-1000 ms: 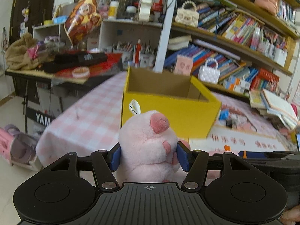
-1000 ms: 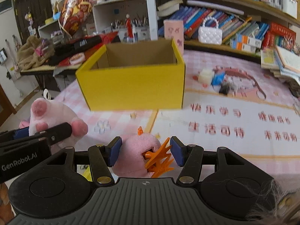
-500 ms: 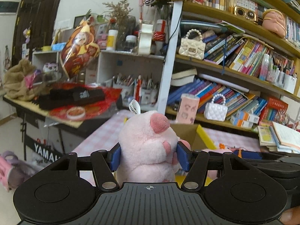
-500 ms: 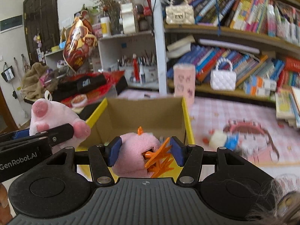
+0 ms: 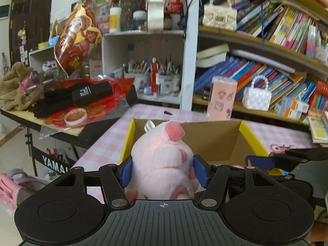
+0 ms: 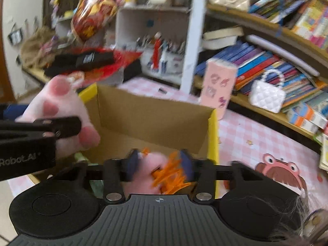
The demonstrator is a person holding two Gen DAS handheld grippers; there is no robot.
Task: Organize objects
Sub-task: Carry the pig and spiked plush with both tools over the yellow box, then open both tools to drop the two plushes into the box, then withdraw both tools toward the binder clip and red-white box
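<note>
While the left tool (image 5: 163, 170) grips the pink pig plush (image 5: 164, 160) above the yellow box (image 6: 213, 135), the right tool (image 6: 158, 164) is closing on a pink toy (image 6: 147, 168) (orange spikes) there too.

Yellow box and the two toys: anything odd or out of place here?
Nothing stands out. The box sits upright and open; the left gripper holds a pink plush, the right gripper's closing jaws a blurred pink-and-orange toy.

shelf: books (image 5: 256, 75) | white handbag (image 5: 256, 98) | pink carton (image 5: 222, 98) | side table: black case (image 5: 91, 91)
</note>
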